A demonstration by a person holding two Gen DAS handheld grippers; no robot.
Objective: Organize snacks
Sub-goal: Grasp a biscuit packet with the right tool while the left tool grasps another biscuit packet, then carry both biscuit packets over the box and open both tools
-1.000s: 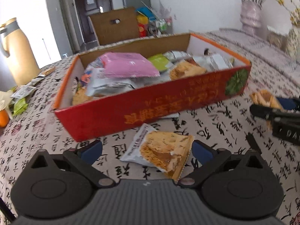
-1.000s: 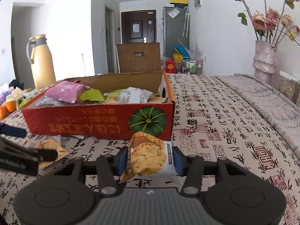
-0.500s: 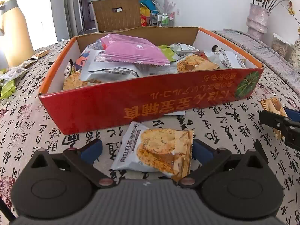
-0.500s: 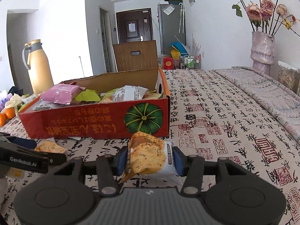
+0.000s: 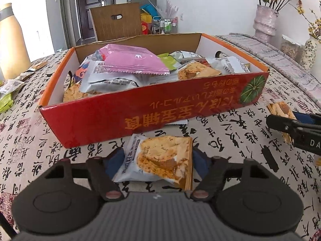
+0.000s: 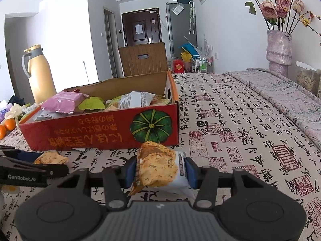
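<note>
Thermos [image 6: 39, 74] shows whole only from the right claw [image 6: 158, 170], gripping a cracker packet [image 6: 160, 168].

We see: box [image 5: 140, 116] glossy red cardboard | packets [image 5: 132, 62] shiny plastic film | tablecloth [image 6: 250, 124] matt printed cloth | grippers [image 5: 158, 160] matt black plastic
</note>
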